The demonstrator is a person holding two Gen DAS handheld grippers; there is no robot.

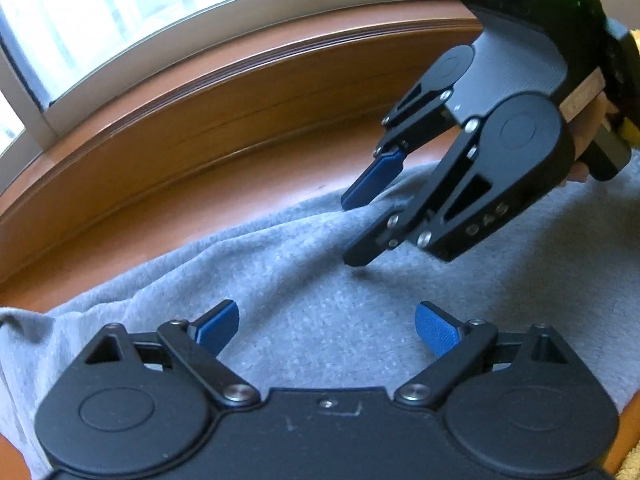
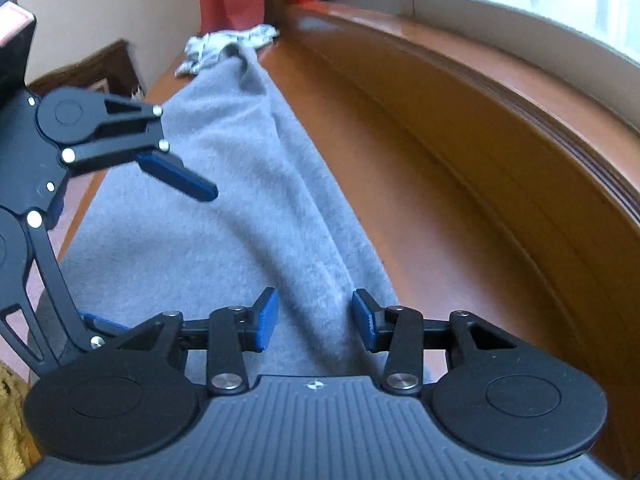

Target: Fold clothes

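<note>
- Lying flat along a brown wooden desk (image 2: 420,184) beside the window (image 1: 120,12), a grey garment (image 1: 320,320) is seen stretched out lengthwise; the type of garment cannot be told from these views.
- Its long axis is judged to run away from the right hand-held gripper (image 2: 314,320) toward the far end of the desk, where the cloth narrows and bunches next to a crumpled pale cloth (image 2: 228,46).
- A raised ridge of fabric is noted running along the far edge, on the window side, and passing straight between the right fingers.
- The right hand-held gripper is released: its blue pads (image 2: 266,320) stand apart on either side of that ridge, nothing clamped.
- In the left wrist view the right gripper is seen tilted down over the garment's far edge, lower finger close to or touching the cloth; contact cannot be confirmed.
- The left hand-held gripper (image 1: 326,328) is likewise spread wide, hovering above the mid-cloth with nothing held.
- The right side is judged nearer to a graspable edge; the ridge lies directly ahead of it.
- The fold is judged not yet begun; a pinch on the ridge appears to be the move being set up.
</note>
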